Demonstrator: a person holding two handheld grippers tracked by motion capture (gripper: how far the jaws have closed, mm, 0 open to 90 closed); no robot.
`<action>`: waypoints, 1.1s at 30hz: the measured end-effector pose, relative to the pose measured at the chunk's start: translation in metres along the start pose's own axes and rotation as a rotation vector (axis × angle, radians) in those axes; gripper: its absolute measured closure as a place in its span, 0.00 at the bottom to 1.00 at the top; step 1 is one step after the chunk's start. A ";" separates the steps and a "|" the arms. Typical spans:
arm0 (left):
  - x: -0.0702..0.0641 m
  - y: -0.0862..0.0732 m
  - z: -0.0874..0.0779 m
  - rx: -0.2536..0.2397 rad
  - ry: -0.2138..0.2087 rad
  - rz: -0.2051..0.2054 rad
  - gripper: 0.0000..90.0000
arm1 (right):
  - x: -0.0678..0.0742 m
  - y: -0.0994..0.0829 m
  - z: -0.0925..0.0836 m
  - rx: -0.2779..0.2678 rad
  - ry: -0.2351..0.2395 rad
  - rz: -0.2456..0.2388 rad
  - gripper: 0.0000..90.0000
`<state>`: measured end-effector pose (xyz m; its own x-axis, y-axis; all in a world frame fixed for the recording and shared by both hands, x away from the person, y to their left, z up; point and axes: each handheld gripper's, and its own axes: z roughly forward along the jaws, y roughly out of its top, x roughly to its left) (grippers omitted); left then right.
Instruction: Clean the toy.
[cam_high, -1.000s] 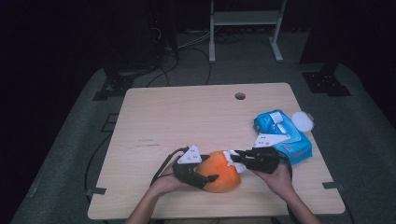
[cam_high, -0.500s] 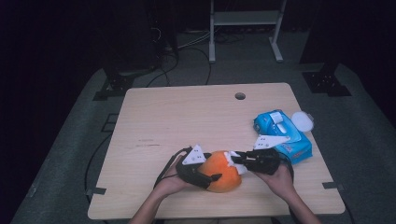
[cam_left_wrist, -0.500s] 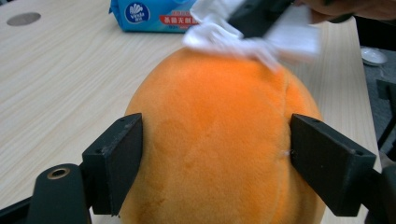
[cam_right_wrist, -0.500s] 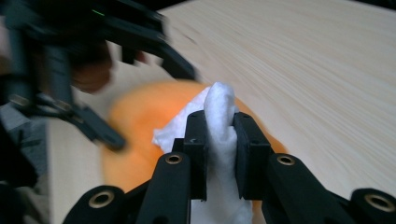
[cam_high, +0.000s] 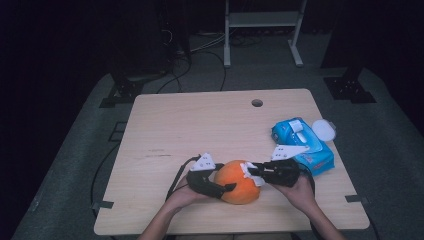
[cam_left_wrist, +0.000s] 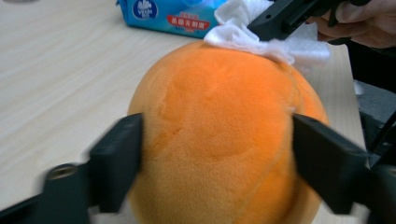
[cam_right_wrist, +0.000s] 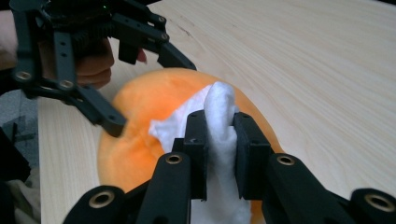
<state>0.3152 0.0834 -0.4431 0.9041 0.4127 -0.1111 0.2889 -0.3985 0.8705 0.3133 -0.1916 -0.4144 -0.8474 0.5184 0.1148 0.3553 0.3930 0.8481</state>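
Note:
An orange plush ball (cam_high: 240, 181) rests near the table's front edge. My left gripper (cam_high: 226, 178) comes from the left. Its jaws have just been closing and now press on both sides of the ball (cam_left_wrist: 219, 130). My right gripper (cam_high: 251, 172) reaches in from the right, shut on a white wipe (cam_right_wrist: 219, 112) that lies against the top of the ball (cam_right_wrist: 140, 140). In the left gripper view the wipe (cam_left_wrist: 261, 39) sits bunched on the ball's upper right, under the other gripper's jaws.
A blue packet of wet wipes (cam_high: 300, 142) lies to the right of the ball, with a white round lid (cam_high: 324, 130) beside it at the table's right edge. The wooden table (cam_high: 200, 125) has a cable hole (cam_high: 257, 103) at the back.
The left gripper has shifted slightly around the ball. The ball, the wipe and the right gripper have stayed where they were.

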 end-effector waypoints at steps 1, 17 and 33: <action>-0.002 0.003 -0.002 -0.002 0.021 0.020 0.32 | 0.002 0.001 0.000 -0.001 -0.006 -0.005 0.85; 0.012 0.002 -0.003 -0.024 0.042 -0.123 0.11 | -0.005 -0.002 0.003 -0.001 -0.059 -0.033 0.85; -0.012 0.019 -0.011 -0.029 0.070 0.060 0.26 | 0.003 0.003 -0.005 -0.035 -0.034 -0.053 0.85</action>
<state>0.3059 0.0796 -0.4200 0.8950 0.4453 -0.0260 0.2250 -0.4002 0.8884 0.3097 -0.1924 -0.4090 -0.8505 0.5235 0.0518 0.2959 0.3945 0.8700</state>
